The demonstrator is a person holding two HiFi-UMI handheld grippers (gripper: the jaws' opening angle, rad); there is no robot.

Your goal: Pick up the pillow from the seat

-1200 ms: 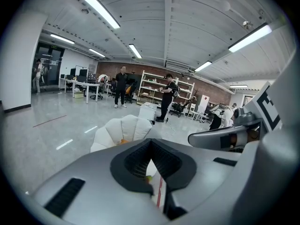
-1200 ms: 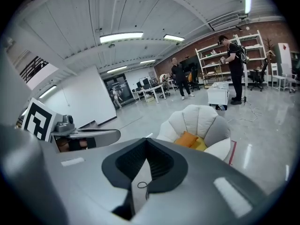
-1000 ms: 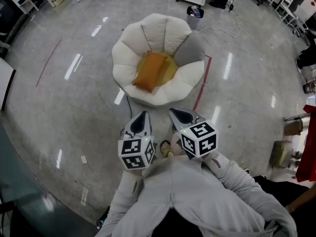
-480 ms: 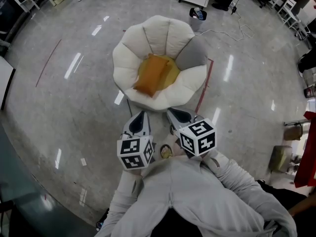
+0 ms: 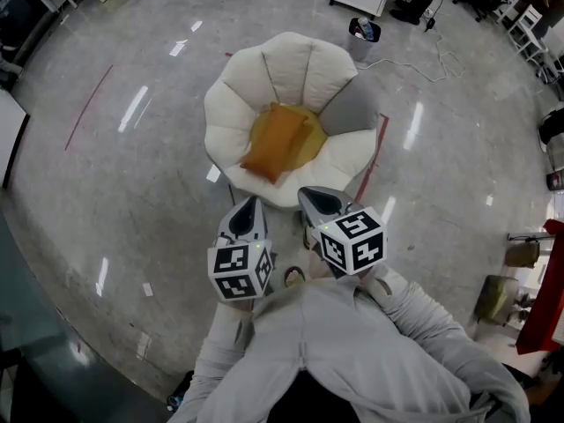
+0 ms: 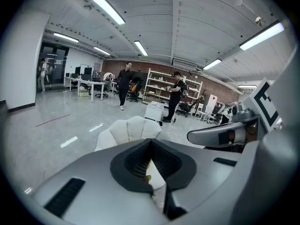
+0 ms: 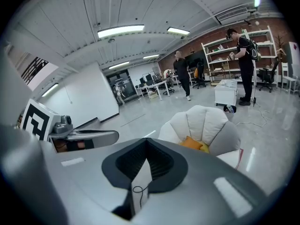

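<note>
orange pillow point(image 5: 280, 141): lying in petal-shaped seat point(image 5: 264, 69) | left gripper point(image 5: 254, 204): jaws together, empty, near seat | right gripper point(image 5: 310, 197): same, beside seat's front edge

A big open-plan lab or workshop hall with office corners. The polished grey concrete floor point(image 5: 123, 201) carries a red tape line point(image 5: 88, 108) and a loose white cable point(image 5: 432, 69). Long strip lights point(image 6: 105, 6) run under a white panelled ceiling. Along the far brick wall point(image 7: 197, 46) stand white shelving racks point(image 6: 159, 83) — plus desks point(image 6: 89, 83) and office chairs point(image 7: 268, 76), with people point(image 6: 124, 81) standing about.
</note>
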